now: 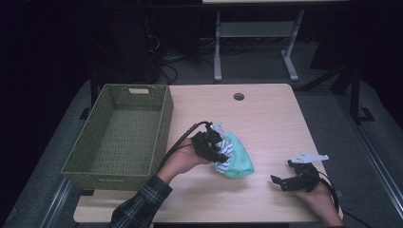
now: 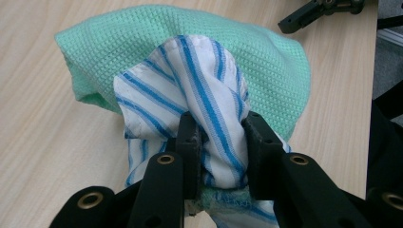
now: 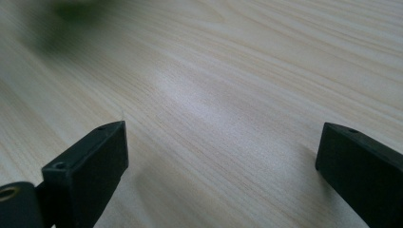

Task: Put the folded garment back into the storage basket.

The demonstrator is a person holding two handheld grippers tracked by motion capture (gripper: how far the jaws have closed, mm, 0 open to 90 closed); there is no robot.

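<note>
The left gripper (image 1: 219,151), held in a hand (image 1: 183,159) whose plaid sleeve (image 1: 140,204) entered from the near edge, pointed rightward at mid-table, its jaws clamped on bunched cloth (image 2: 209,114). The right gripper (image 1: 280,183) lay low at the near right, jaws spread wide, pointing left.

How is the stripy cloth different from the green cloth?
The stripy cloth is white with blue stripes and looks smooth; the green cloth is plain mint green with a bumpy waffle weave. The left gripper pinches the stripy cloth between its jaws, while most of the green cloth hangs behind it, though a green edge peeks out low between the jaws. More of the green cloth shows than of the stripy one. Both are soft, crumpled and bunched together.
</note>
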